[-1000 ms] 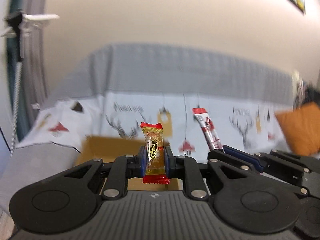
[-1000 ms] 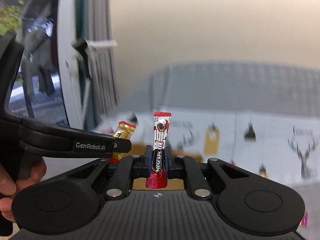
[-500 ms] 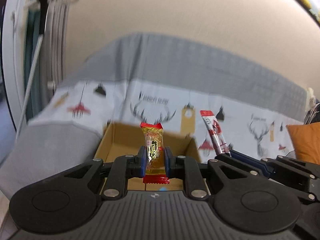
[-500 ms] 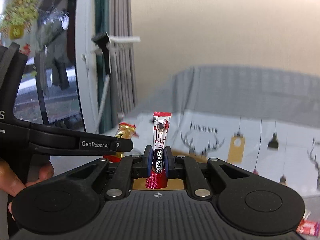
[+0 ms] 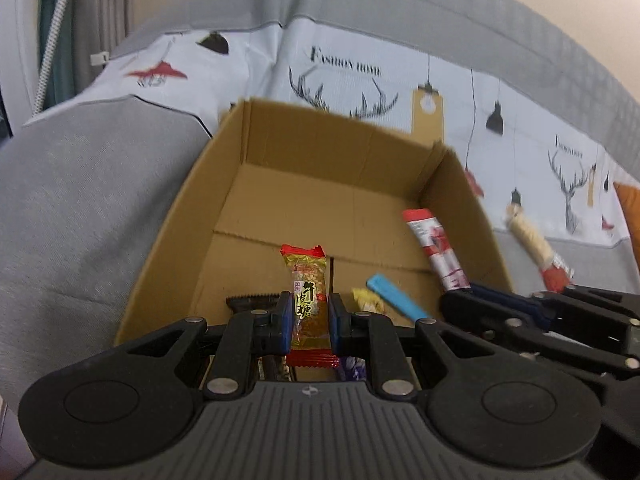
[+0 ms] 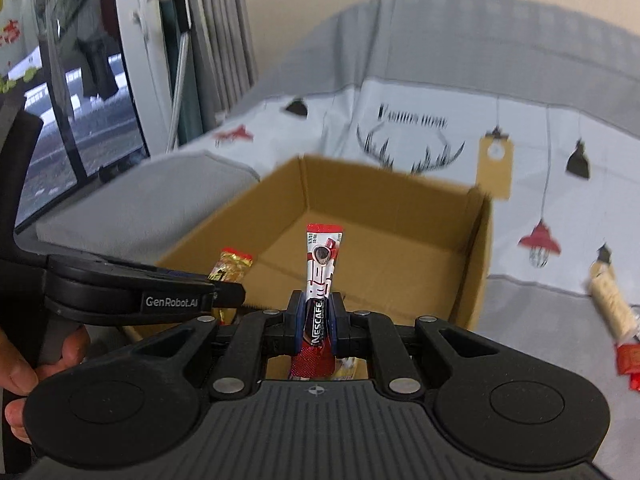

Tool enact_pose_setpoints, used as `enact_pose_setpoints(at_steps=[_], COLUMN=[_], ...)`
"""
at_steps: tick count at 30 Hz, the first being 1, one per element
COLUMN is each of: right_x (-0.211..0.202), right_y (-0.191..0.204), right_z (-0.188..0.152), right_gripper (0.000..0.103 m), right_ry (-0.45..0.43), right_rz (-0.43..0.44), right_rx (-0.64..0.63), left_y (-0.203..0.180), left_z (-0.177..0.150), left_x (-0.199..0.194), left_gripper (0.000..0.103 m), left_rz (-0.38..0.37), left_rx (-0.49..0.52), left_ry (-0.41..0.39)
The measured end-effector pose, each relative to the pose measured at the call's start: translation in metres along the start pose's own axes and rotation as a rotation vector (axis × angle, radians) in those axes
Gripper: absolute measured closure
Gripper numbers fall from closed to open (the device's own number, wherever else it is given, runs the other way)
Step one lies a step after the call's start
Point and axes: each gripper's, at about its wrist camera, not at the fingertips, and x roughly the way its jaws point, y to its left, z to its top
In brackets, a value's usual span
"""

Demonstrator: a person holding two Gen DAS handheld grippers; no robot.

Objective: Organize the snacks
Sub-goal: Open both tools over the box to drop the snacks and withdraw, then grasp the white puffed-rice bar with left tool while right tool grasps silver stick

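Observation:
My left gripper (image 5: 309, 318) is shut on a peanut candy (image 5: 306, 300) in a gold wrapper with red ends, held upright over the near end of an open cardboard box (image 5: 192, 184). My right gripper (image 6: 316, 318) is shut on a red and white Nescafe stick (image 6: 320, 276), also upright above the box (image 6: 476, 248). In the left wrist view the stick (image 5: 434, 250) and the right gripper (image 5: 460, 300) show on the right. In the right wrist view the candy (image 6: 230, 266) and the left gripper (image 6: 218, 294) show on the left. A blue packet (image 5: 396, 300) and a yellow sweet (image 5: 366, 298) lie inside the box.
The box sits on a grey sofa under a white cover (image 5: 340, 68) printed with antlers and lamps. A beige snack bar with a red end (image 6: 614, 312) lies on the seat right of the box. An orange cushion (image 5: 630, 200) is far right. A hand (image 6: 18, 368) holds the left gripper.
Both grippers came down and tipped toward the box, which now fills the middle of both views with its inside showing. The candy and the stick stayed clamped.

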Motion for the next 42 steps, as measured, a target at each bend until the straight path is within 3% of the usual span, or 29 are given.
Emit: enact_pose_setpoints(at_steps=[5, 8, 9, 10, 12, 13, 18, 27, 32, 33, 35, 37, 40, 42], right_x=[0.023, 0.026, 0.024, 0.022, 0.016, 0.011, -0.017, -0.065, -0.079, -0.079, -0.077, -0.069, -0.057, -0.052], right_y=[0.002, 0.003, 0.002, 0.001, -0.007, -0.013, -0.045, -0.134, -0.212, -0.229, -0.268, -0.307, -0.365, -0.386], right_z=[-0.014, -0.018, -0.018, -0.016, -0.015, -0.015, -0.018, -0.044, -0.060, -0.065, -0.076, -0.085, -0.098, -0.098], right_gripper=[0.090, 0.086, 0.084, 0.079, 0.078, 0.077, 0.054, 0.052, 0.052, 0.052, 0.052, 0.052, 0.053, 0.053], right_ry=[0.083, 0.082, 0.073, 0.069, 0.053, 0.039, -0.020, -0.094, -0.118, -0.120, -0.123, -0.109, -0.085, -0.097], right_rz=[-0.001, 0.019, 0.038, 0.032, 0.012, 0.019, -0.017, -0.113, -0.182, -0.205, -0.247, -0.269, -0.280, -0.305], right_rx=[-0.007, -0.003, 0.008, 0.018, 0.054, 0.084, 0.173, 0.298, 0.309, 0.310, 0.333, 0.405, 0.592, 0.618], left_y=[-0.001, -0.005, -0.007, -0.009, -0.009, -0.011, -0.041, -0.146, -0.210, -0.222, -0.249, -0.271, -0.303, -0.325], left_z=[-0.008, -0.007, -0.006, -0.005, -0.003, -0.002, 0.001, 0.006, 0.006, 0.007, 0.010, 0.020, 0.034, 0.044], left_x=[0.008, 0.004, 0.002, -0.001, -0.010, -0.015, -0.030, -0.007, 0.043, 0.054, 0.072, 0.100, 0.140, 0.168], left_gripper=[0.084, 0.081, 0.067, 0.042, 0.021, 0.018, 0.015, 0.009, 0.017, 0.011, 0.012, 0.019, 0.019, 0.019], left_rz=[0.005, 0.012, 0.034, 0.073, 0.100, 0.085, 0.055, 0.001, -0.076, -0.077, -0.042, -0.109, -0.146, -0.162], left_rx=[0.015, 0.044, 0.055, 0.051, 0.030, 0.026, 0.050, 0.197, 0.244, 0.237, 0.263, 0.247, 0.223, 0.221], left_ry=[0.031, 0.030, 0.029, 0.031, 0.008, -0.004, -0.008, -0.021, 0.025, 0.033, -0.021, 0.029, 0.044, 0.066])
